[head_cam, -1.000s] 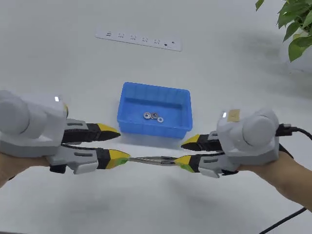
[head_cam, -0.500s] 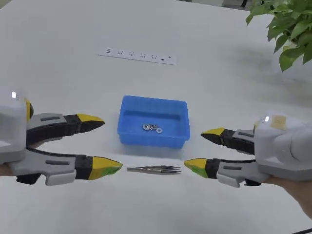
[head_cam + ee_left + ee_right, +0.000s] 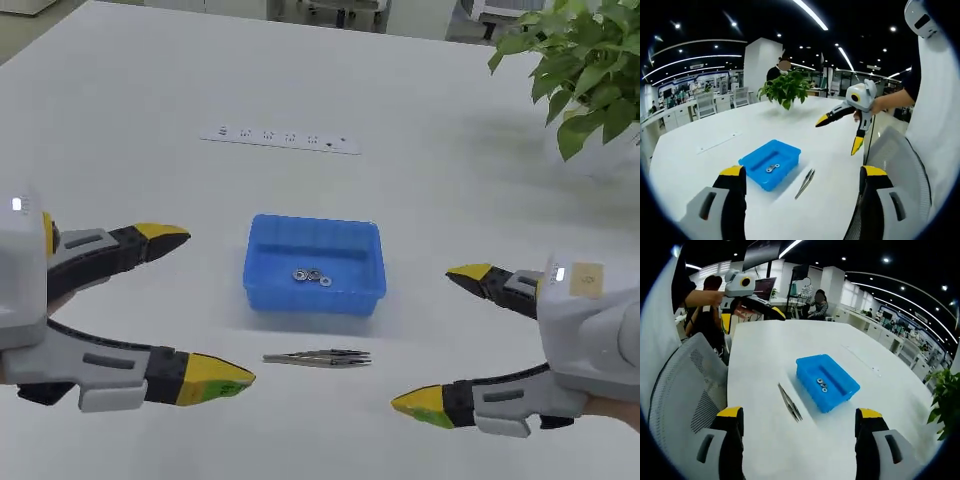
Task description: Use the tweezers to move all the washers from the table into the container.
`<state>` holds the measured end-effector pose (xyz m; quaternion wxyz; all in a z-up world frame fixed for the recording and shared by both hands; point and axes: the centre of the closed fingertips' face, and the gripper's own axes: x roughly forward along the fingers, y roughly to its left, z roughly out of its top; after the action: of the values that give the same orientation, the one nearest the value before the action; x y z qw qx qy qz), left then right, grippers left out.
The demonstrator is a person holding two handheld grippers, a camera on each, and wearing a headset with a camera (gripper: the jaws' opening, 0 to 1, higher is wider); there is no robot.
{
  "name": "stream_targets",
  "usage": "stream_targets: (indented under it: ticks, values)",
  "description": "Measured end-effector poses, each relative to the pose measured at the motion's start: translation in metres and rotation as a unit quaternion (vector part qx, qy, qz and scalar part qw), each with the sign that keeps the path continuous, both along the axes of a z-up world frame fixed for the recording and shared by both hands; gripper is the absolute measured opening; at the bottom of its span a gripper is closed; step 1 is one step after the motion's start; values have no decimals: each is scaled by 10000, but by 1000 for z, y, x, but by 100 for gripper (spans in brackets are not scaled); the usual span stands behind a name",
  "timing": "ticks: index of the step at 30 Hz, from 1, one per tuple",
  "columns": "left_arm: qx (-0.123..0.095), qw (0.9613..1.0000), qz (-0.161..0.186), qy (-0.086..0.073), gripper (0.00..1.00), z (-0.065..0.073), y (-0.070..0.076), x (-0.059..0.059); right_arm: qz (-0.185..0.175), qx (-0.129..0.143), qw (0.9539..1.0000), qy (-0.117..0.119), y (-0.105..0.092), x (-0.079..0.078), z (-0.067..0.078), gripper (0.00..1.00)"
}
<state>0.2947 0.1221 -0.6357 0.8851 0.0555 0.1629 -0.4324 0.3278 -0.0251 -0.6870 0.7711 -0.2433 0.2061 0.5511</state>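
Seeing tweezers [image 3: 318,357] flat on table [image 3: 150,120], just in front of blue container [image 3: 312,298], nothing gripping them. Wide open and empty: left gripper [image 3: 215,305], off to tweezers' left. Same for right gripper [image 3: 422,337], off to their right. Washers [image 3: 312,276] mid-container, prob. 3, too small to be sure. Power strip [image 3: 280,138] beyond container, plant [image 3: 580,70] far right.

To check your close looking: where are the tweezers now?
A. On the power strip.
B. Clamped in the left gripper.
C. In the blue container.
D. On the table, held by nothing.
D: the tweezers lie on the table beside the blue container, clear of the open left gripper and right gripper.
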Motion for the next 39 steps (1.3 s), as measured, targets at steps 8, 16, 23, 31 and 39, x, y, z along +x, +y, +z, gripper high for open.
stream_targets:
  ticks: [8, 16, 23, 31, 39]
  values:
    - [-6, 9999, 104, -45, 100, 3, 2, -1, 99, -36, 9999, -1, 2, -4, 6, 100]
    - [85, 9999, 122, 38, 100, -4, 8, -5, 275, -50, 9996, -93, 9, -8, 16, 100]
    - [153, 9997, 199, 55, 100, -7, 14, -8, 255, -56, 9996, -104, 9, -5, 17, 100]
    - [219, 9996, 182, 83, 100, -9, 18, -9, 284, -109, 9995, -102, 15, -6, 16, 100]
    - [179, 9996, 193, 106, 100, -9, 21, -9, 343, -135, 9993, -106, 21, -6, 18, 100]
